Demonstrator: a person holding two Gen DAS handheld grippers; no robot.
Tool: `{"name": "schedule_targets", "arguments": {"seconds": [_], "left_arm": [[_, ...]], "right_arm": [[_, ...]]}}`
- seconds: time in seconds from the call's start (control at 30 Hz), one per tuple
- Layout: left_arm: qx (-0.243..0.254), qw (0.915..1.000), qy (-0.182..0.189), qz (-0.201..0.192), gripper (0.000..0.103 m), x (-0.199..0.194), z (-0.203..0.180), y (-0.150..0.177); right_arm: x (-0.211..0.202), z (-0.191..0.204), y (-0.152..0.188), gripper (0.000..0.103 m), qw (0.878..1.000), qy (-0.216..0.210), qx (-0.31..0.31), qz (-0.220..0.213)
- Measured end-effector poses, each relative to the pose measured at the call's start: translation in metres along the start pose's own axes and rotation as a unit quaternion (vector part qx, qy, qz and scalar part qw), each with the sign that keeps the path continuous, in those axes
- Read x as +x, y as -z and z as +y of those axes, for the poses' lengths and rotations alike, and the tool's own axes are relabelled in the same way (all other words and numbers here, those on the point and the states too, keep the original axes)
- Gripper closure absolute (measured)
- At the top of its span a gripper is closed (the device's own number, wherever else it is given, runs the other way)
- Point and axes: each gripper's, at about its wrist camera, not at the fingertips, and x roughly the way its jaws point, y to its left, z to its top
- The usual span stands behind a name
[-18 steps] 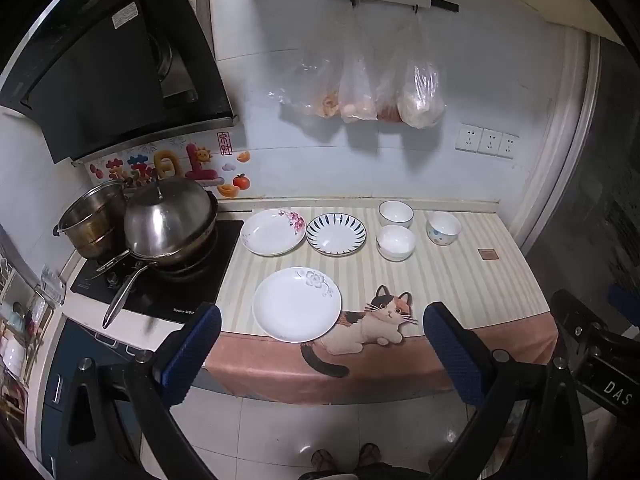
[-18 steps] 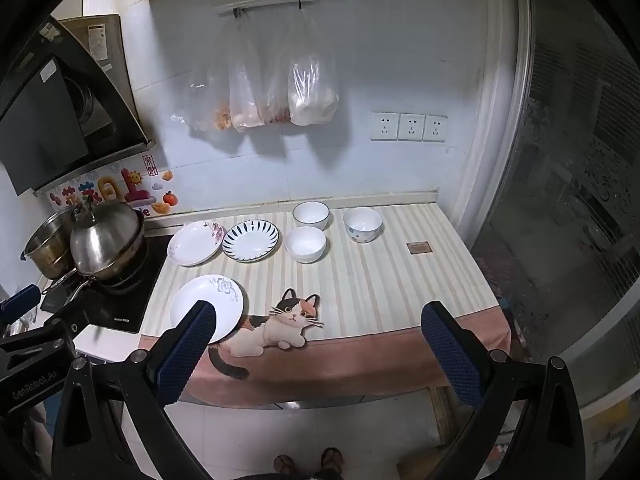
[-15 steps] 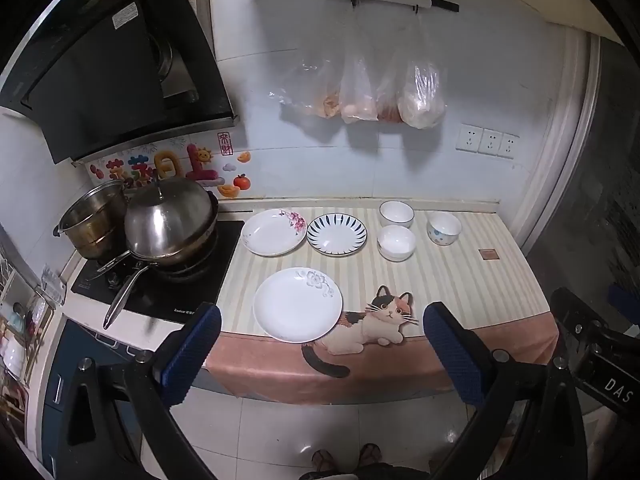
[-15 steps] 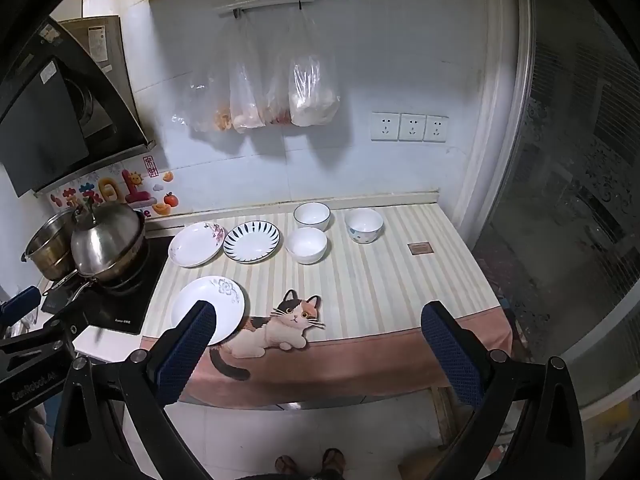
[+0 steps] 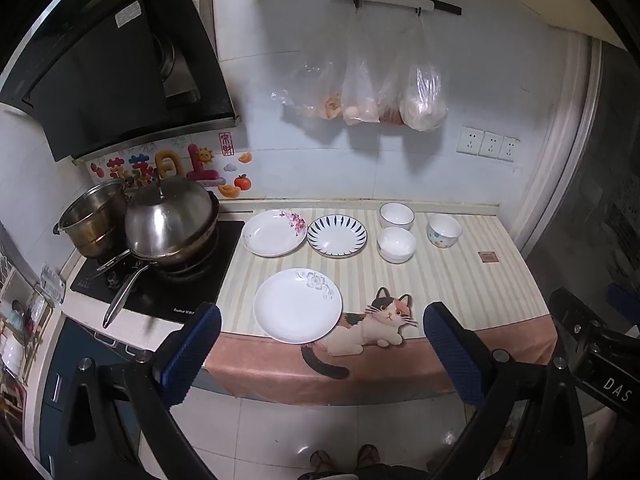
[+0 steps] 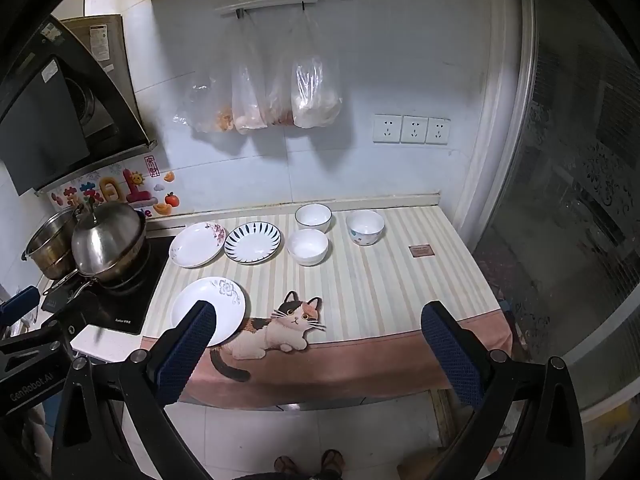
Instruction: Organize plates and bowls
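Three plates lie on the striped counter: a white plate with a grey flower (image 5: 298, 306) (image 6: 208, 310) near the front, a pink-flowered plate (image 5: 274, 233) (image 6: 197, 244) and a blue-striped plate (image 5: 337, 236) (image 6: 252, 243) behind it. Three bowls stand to their right: a blue-rimmed one (image 5: 396, 215) (image 6: 313, 217), a plain white one (image 5: 396, 244) (image 6: 307, 246) and a patterned one (image 5: 444, 230) (image 6: 365, 227). My left gripper (image 5: 322, 354) and right gripper (image 6: 318, 352) are both open and empty, held back from the counter's front edge, above the floor.
A stove (image 5: 160, 276) with a lidded wok (image 5: 170, 222) and a steel pot (image 5: 94, 220) is at the left. Plastic bags (image 5: 364, 88) hang on the wall. A cat picture (image 5: 372, 328) is on the tablecloth. A glass door (image 6: 580, 220) is at the right.
Almost nothing has changed; both views have drifted very slightly. The grippers stay open and the dishes have not moved.
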Motion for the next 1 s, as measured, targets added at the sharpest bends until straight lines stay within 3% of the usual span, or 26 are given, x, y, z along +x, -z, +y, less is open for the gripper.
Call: {"name": "schedule_targets", "arguments": {"seconds": [1.0], "left_arm": [[-0.001, 1.0, 0.001, 0.001, 0.0, -0.0007, -0.0046, 0.0041]], "right_arm": [[-0.0049, -0.0035, 0.0035, 0.0, 1.0, -0.001, 0.002, -0.001]]}}
